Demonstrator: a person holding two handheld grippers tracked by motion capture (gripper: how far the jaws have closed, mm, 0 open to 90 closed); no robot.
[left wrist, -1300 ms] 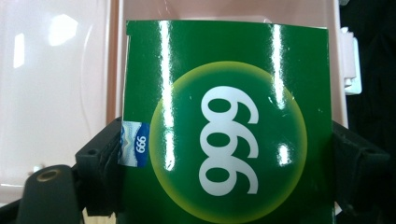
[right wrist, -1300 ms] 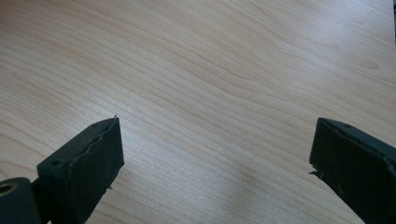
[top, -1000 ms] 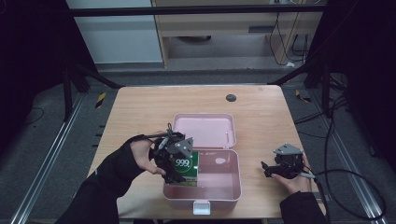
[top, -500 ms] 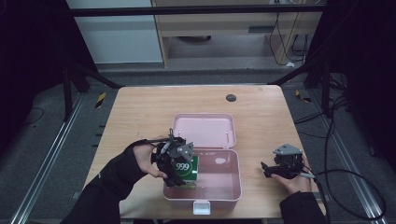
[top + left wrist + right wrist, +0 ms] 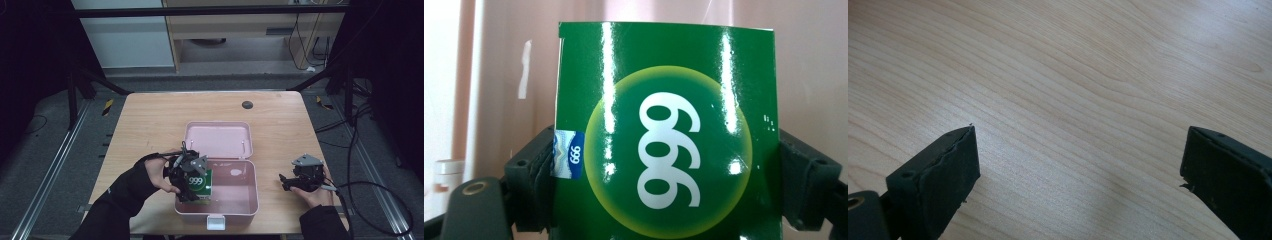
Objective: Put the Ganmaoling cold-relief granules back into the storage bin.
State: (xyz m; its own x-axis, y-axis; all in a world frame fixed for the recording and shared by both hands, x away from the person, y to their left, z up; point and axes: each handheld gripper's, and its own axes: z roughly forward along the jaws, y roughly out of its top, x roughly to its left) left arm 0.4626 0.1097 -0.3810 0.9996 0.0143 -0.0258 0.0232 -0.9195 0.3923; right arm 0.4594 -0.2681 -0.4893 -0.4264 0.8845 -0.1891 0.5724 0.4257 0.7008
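A green box (image 5: 199,183) printed with "999" is clamped between the jaws of my left gripper (image 5: 192,187), which holds it inside the left end of the open pink box (image 5: 235,199). In the left gripper view the green box (image 5: 664,135) fills the gap between both black pads, and the pink inner wall (image 5: 504,75) stands behind it. My right gripper (image 5: 286,182) rests on the table right of the pink box, its jaws wide apart. In the right gripper view my right gripper (image 5: 1075,175) has nothing but bare wood between its fingers.
The pink box's lid (image 5: 218,139) lies open toward the back, and its white latch (image 5: 215,220) faces the front edge. A small dark disc (image 5: 247,104) sits near the far edge of the wooden table (image 5: 150,120). Cables trail on the floor at right.
My left gripper has sunk a little with the green box, deeper into the pink box. The right gripper has stayed in place.
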